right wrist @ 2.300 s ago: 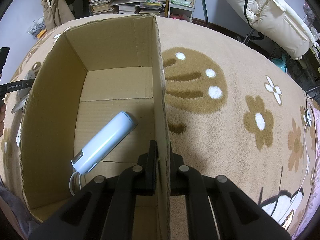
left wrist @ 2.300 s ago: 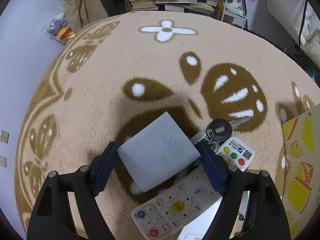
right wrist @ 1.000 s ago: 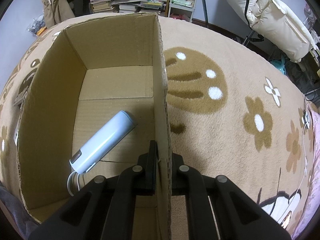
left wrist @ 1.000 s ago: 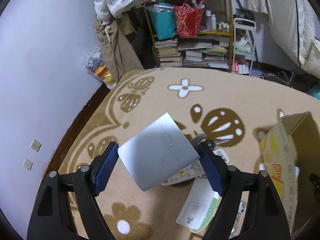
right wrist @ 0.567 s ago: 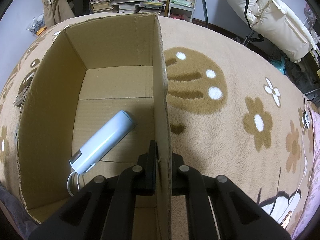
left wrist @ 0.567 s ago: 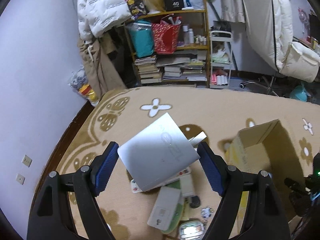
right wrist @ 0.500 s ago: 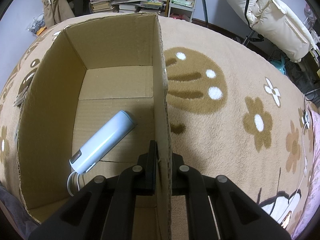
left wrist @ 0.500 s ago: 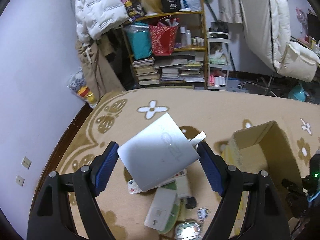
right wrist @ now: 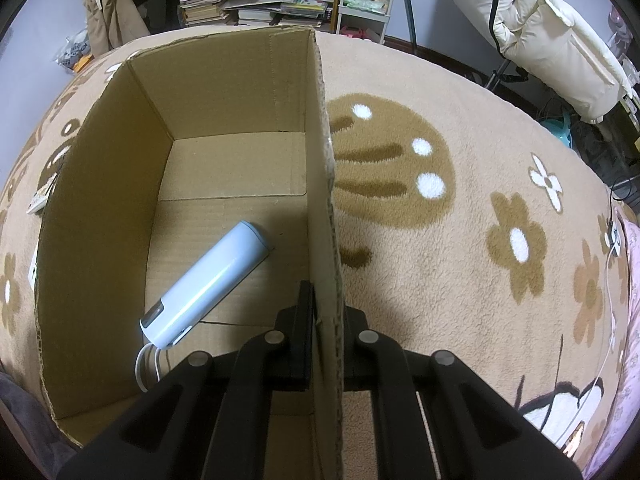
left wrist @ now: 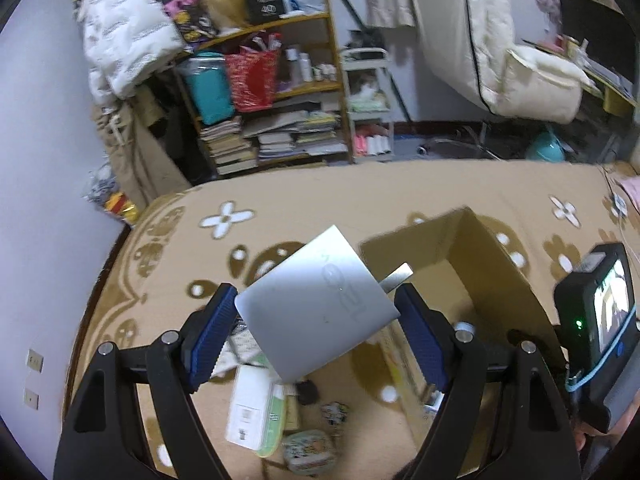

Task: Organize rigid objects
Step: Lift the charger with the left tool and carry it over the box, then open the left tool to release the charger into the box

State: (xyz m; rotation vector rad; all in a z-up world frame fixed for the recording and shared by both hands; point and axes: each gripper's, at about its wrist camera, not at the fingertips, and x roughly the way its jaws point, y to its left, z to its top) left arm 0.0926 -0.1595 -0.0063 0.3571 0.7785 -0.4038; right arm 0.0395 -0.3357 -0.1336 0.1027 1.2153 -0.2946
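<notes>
Cardboard first: your right gripper [right wrist: 325, 334] is pinched on the right wall of the open cardboard box [right wrist: 100, 184], one finger inside and one outside, the wall sandwiched flat between them. That steadies the box on the carpet [right wrist: 460, 240]. If you let that pinch twist or pull, the thin wall will likely flex and the box may slide or tip on the soft pile.

Risk with the left side: your left gripper [left wrist: 316, 322] carries a flat silver-grey slab [left wrist: 316, 304], perhaps a power bank or drive case; a short metal tab shows at its right edge. It is held in the air, tilted, corner-on between the blue pads [left wrist: 210, 330]. The pads appear to meet it only at or near two corners, so the hold looks thin. Judgement: a quick swing or a knock against the box rim could rotate the slab out of the pads, and it would drop among the loose items on the carpet below, such as the white-and-green packet [left wrist: 256, 416] and the small round tin [left wrist: 310, 456].

Second risk: the box already holds a pale blue cylindrical device [right wrist: 208, 284] with a white cord, lying diagonally on the floor of the box. Releasing the slab from height could land it on that device.

Left jaws stand wide, spanning the slab's diagonal. Right jaws stand nearly closed, with only the cardboard's thickness between them. The slab is short of the box opening, which lies ahead and to the right in the left wrist view.
</notes>
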